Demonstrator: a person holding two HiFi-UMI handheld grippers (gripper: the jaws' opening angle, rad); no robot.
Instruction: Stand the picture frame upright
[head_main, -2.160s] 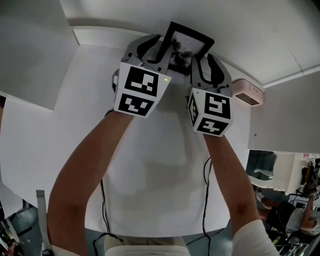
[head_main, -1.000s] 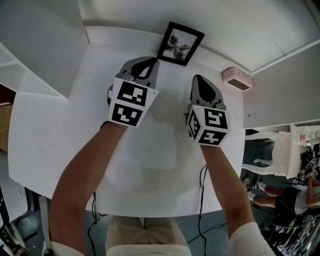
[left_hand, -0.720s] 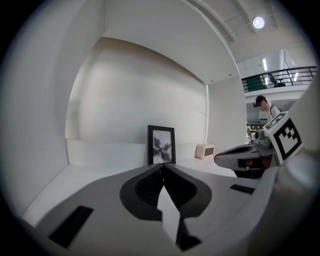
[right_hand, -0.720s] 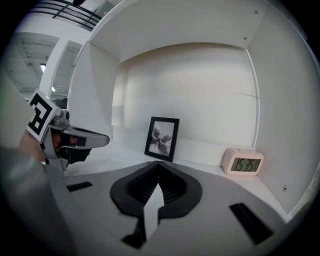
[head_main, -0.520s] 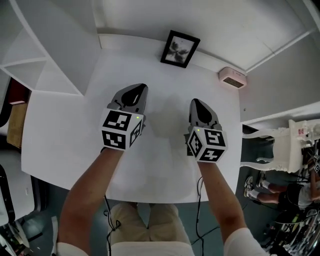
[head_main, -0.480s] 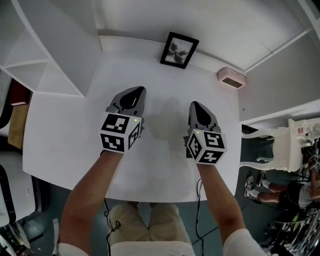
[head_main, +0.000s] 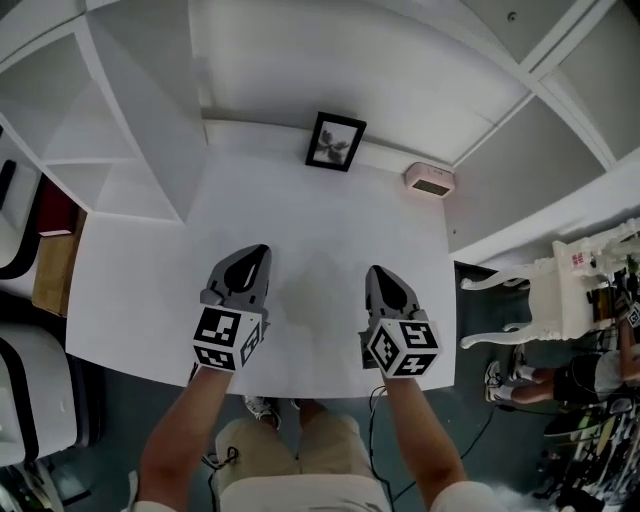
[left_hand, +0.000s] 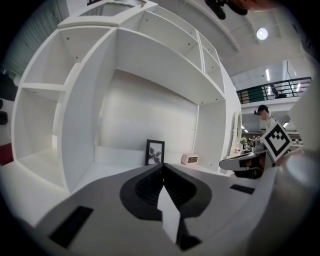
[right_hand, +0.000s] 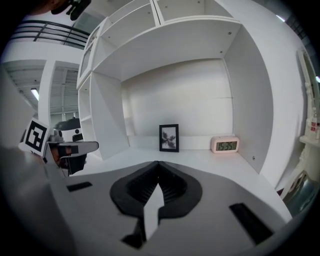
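Observation:
A black picture frame (head_main: 334, 141) stands upright at the back of the white desk (head_main: 310, 215), leaning against the rear wall; it also shows far ahead in the left gripper view (left_hand: 154, 152) and the right gripper view (right_hand: 169, 137). My left gripper (head_main: 253, 251) is near the desk's front edge, shut and empty, far from the frame. My right gripper (head_main: 376, 272) is beside it to the right, also shut with nothing between its jaws. In each gripper view the jaws meet in a closed seam.
A pink digital clock (head_main: 429, 180) sits at the back right, also in the right gripper view (right_hand: 224, 145). White shelf compartments (head_main: 110, 120) rise on the left. A white chair (head_main: 545, 290) stands right of the desk. A person (left_hand: 265, 117) stands in the background.
Both grippers have pulled back from the frame toward the desk's front edge. The frame stays standing at the back wall. The head view has drawn back and shows more of the shelves.

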